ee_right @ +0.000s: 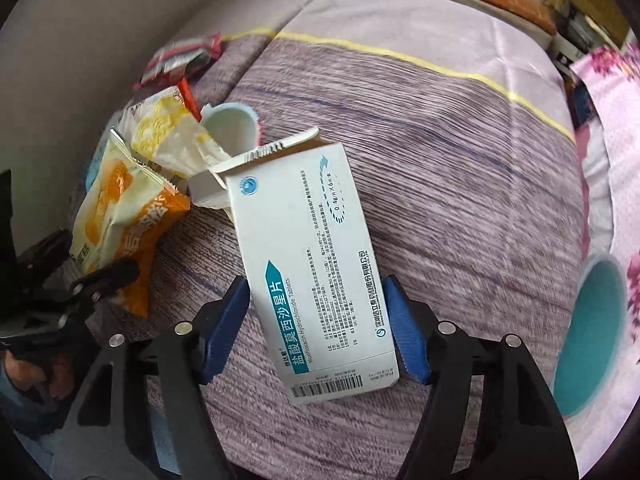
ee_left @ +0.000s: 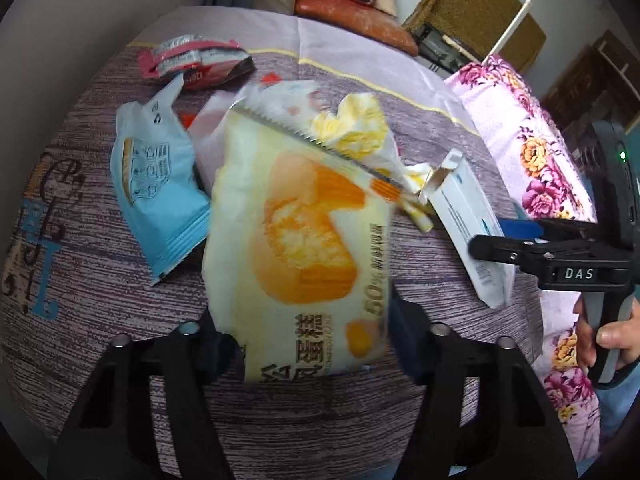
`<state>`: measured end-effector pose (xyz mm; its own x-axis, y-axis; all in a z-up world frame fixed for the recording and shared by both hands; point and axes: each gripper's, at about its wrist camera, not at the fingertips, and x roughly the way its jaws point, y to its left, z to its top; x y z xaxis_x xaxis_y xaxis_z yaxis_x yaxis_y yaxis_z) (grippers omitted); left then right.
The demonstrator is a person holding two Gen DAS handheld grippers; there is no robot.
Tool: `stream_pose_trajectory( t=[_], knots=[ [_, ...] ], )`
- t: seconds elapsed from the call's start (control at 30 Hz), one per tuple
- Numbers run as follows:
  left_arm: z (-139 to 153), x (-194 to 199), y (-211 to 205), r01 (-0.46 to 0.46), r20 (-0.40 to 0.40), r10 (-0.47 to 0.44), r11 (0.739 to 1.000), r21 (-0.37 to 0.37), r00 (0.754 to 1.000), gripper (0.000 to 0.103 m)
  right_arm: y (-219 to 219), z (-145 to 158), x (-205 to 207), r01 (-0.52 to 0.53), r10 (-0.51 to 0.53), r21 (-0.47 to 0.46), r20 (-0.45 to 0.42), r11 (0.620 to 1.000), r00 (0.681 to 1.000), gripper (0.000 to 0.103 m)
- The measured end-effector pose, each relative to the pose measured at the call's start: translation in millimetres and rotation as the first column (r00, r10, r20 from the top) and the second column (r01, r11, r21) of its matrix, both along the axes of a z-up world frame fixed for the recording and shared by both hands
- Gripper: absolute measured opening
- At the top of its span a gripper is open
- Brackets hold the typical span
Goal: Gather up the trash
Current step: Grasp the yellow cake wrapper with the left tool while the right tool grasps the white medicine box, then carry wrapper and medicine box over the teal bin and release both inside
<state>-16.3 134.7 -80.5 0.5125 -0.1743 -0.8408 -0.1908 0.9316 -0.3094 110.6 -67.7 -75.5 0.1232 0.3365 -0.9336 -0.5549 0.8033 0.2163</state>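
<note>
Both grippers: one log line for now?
left gripper: grips yellow plastic cake wrapper | right gripper: grips white cardboard medicine box

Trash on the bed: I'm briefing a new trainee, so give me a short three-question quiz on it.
1. True or false: the medicine box lies between the pads of the right tool.
2. What sits between the fingers of the left tool? A) a bottle B) the yellow cake wrapper C) a spoon
3. Fill in: the box's top flap is ___.
Key: 1 true; 2 B; 3 open.
</note>
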Motion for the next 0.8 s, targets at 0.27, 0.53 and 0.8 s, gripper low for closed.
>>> stream_pose_trajectory(
  t=[0.27,0.53,0.8],
  knots=[
    [20,-6,-15,0.026,0.033,-0.028,0.999,0.043,0.999,0.052,-51,17,-7,0.116,-0.115,0.094,-0.014,0.989,0.993,0.063],
    [50,-6,-35,0.065,0.084,-0.071,0.995,0.074,0.994,0.052,-90,30,-5,0.182,-0.182,0.160,-0.014,0.970,0.983,0.063],
    [55,26,-78,0.185,0.086,-0.193,0.978,0.096,0.977,0.052,-132,45,0,0.293,-0.301,0.250,-0.008,0.923,0.954,0.063]
  ],
)
